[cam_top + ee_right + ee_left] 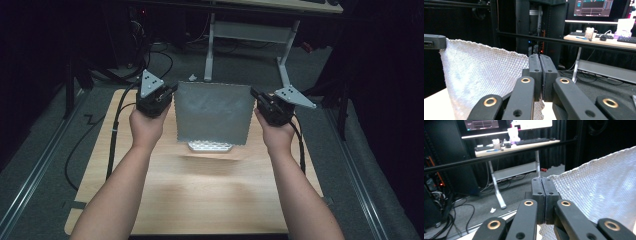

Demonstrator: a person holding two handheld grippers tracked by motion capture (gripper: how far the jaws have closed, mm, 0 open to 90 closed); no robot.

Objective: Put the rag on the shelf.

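A grey-white textured cloth hangs spread like a sheet above the wooden table, its lower edge folded onto the tabletop. My left gripper is shut on the cloth's upper left corner; my right gripper is shut on its upper right corner. In the left gripper view the jaws meet at the left gripper with the cloth stretching off to the right. Seen from the right gripper, the cloth hangs to the left, and its far corner sits in the other gripper's jaw.
Beyond the table stands a white-legged desk with monitors and a keyboard. Cables lie on the grey floor at the left. Metal rails run along both sides of the table.
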